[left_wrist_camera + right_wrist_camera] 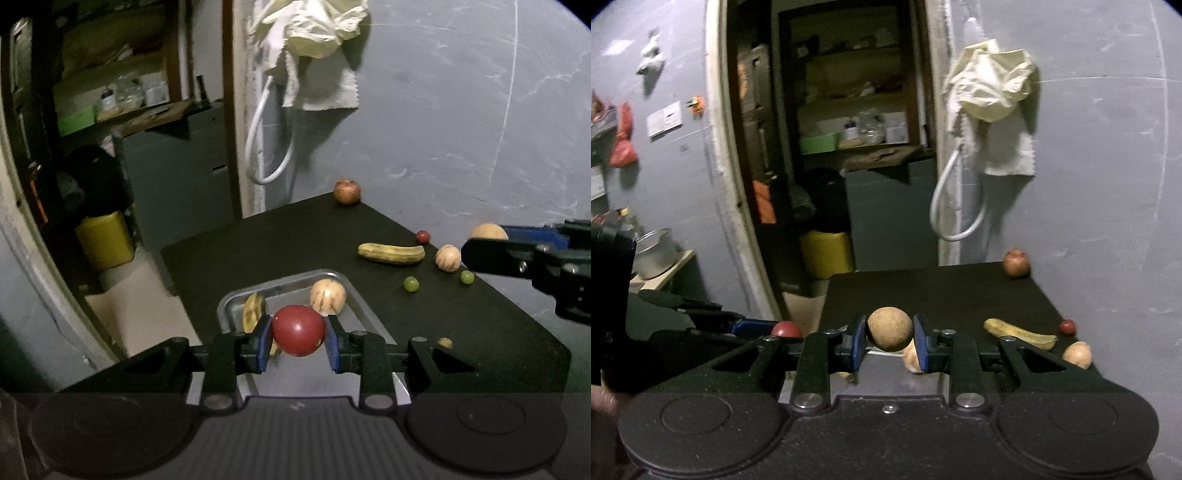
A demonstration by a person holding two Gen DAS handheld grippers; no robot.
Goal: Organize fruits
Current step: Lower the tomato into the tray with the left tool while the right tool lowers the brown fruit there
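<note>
Both hand-held grippers, left (pixel 298 341) and right (pixel 890 341), clamp fruit level.

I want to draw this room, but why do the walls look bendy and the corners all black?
Left wrist view: the fisheye lens bends the grey wall lines and darkens the corners; dim light, and the shelves are blurry. Right wrist view: the doorway frame bows too; the round tan fruit in the right tool looks sharp, the background soft.

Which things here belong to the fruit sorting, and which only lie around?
Job: red fruit in left tongs; tan fruit in right tongs; metal tray; banana; green grapes.

Around: hanging cloth; yellow container; white hose.
</note>
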